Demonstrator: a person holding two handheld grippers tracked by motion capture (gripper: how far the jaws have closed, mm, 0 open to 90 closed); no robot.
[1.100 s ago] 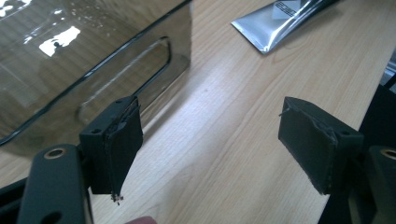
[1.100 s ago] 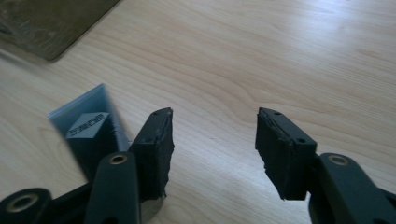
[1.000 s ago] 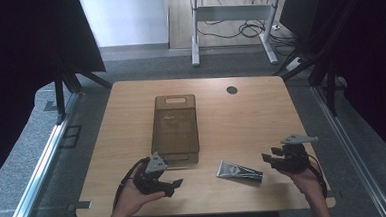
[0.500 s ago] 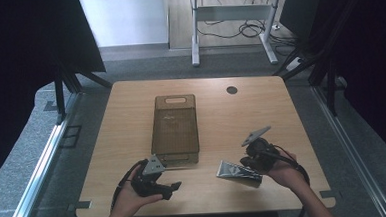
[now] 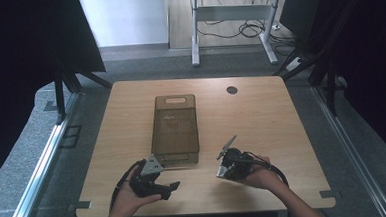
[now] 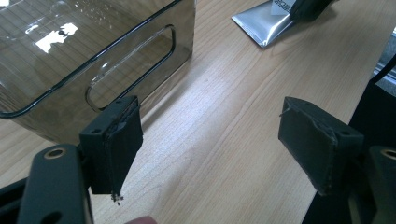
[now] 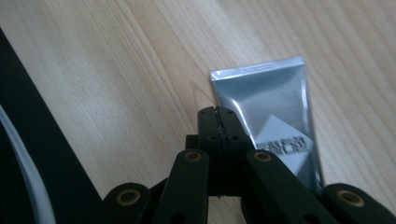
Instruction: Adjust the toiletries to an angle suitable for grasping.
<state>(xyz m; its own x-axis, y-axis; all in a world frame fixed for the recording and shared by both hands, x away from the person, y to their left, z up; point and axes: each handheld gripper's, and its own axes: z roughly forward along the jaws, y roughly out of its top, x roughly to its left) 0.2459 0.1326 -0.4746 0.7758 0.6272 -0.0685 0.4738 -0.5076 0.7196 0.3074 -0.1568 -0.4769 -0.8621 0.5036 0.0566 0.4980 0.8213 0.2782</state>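
Note:
A flat silver foil pouch [image 7: 271, 107] with a printed label lies on the wooden table, near its front edge right of the middle [image 5: 221, 172]. My right gripper [image 7: 217, 112] is shut, its jaws pressed together with the tips at the pouch's left edge. Whether they pinch the foil I cannot tell. In the high view this gripper [image 5: 229, 165] sits over the pouch, its grey plate tilted up. My left gripper [image 6: 219, 144] stands open with only bare table between its pads [image 6: 121, 140]. It rests at the front left [image 5: 171, 187], just before the smoky clear bin [image 5: 176, 124].
The bin [image 6: 70, 56] is long, with a handle slot in its near end wall, and stands mid-table. A dark round hole [image 5: 231, 90] marks the far right of the tabletop. The table's front edge runs close below both hands. From the left gripper view the pouch [image 6: 264, 23] lies beyond.
My right hand has moved left from the table's front right to the pouch and now sits over it. The left hand has stayed put.

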